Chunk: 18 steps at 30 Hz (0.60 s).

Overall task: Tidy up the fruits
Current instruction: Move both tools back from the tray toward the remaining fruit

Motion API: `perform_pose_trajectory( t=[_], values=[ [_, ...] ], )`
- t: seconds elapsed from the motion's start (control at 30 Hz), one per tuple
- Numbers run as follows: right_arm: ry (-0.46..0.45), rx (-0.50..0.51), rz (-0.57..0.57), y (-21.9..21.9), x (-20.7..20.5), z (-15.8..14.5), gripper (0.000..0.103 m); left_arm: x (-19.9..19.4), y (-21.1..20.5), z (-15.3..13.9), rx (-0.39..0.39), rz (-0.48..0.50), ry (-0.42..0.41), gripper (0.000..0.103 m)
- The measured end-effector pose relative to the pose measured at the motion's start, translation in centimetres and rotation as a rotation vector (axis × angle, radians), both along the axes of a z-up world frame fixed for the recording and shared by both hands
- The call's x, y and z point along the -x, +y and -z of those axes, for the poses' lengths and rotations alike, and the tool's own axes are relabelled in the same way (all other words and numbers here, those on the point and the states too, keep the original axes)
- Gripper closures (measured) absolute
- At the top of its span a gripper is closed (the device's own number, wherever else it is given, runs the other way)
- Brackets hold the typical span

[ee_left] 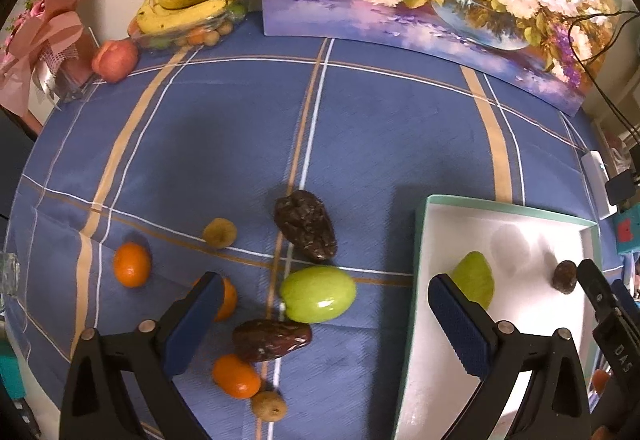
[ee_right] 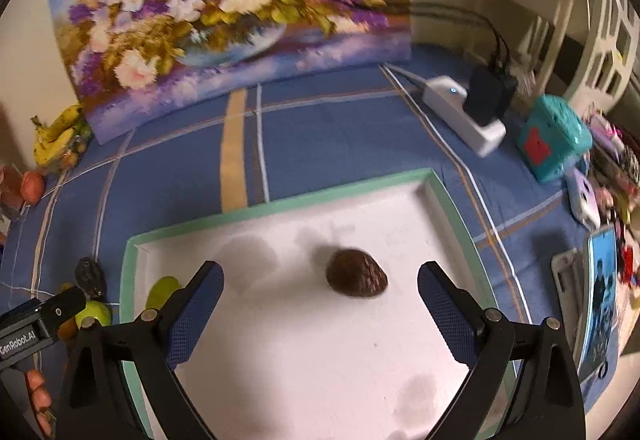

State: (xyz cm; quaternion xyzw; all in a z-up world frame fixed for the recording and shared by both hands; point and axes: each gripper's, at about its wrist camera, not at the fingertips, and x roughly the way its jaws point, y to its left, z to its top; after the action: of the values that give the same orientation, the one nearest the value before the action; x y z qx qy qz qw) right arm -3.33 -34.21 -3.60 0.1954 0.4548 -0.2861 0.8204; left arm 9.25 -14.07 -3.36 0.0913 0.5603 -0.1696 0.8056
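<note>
- Now we hold the left gripper (ee_left: pixel 326 324) with its jaws spread wide and nothing between the pads, above the blue plaid cloth (ee_left: pixel 360 128).
- Outside its left jaw we see an orange kumquat (ee_left: pixel 132 265); a second one (ee_left: pixel 225 298) is partly hidden behind that jaw.
- Between the jaws lie a green fruit (ee_left: pixel 318 294) and, touching it on the near side, a dark date (ee_left: pixel 272 340); nearer still sit another kumquat (ee_left: pixel 236 376) and a small brown fruit (ee_left: pixel 269 405).
- Ahead of the jaws rest a tan fruit (ee_left: pixel 219 233) and a large wrinkled date (ee_left: pixel 306 226).
- Behind the right jaw we find the white tray (ee_left: pixel 420 240) with a green fruit (ee_left: pixel 474 278) inside it.
- Over that tray we hold the right gripper (ee_right: pixel 320 304), its jaws wide apart as well and gripping nothing.
- Just ahead, between those jaws, a wrinkled dark fruit (ee_right: pixel 356 278) lies on the tray floor.
</note>
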Motion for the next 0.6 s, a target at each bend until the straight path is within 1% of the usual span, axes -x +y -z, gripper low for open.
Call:
perform_pose_trajectory(
  t=[0.2,0.37,0.47,0.5,0.6],
  values=[
    [0.008,-0.016,-0.008,0.9,-0.9,0.0,0.005,-0.8,1.7,-0.5,-0.007,-0.018,-0.003,0.0],
    [0.058,0.026,-0.054,2.4,-2.1,0.2,0.005,-2.0,3.9,-1.1,-0.005,-0.041,-0.012,0.0],
    [0.047,0.026,-0.068,3.2,-2.8,0.0,0.005,-3.0,5.7,-1.5,-0.007,-0.077,-0.026,0.0],
    [0.043,0.024,-0.073,3.5,-3.0,-0.1,0.005,-3.4,6.3,-1.8,-0.024,-0.102,-0.024,0.0],
    [0.037,0.02,-0.1,4.6,-3.8,-0.2,0.005,-4.6,8.7,-2.6,-0.009,-0.155,-0.042,0.0]
  ],
)
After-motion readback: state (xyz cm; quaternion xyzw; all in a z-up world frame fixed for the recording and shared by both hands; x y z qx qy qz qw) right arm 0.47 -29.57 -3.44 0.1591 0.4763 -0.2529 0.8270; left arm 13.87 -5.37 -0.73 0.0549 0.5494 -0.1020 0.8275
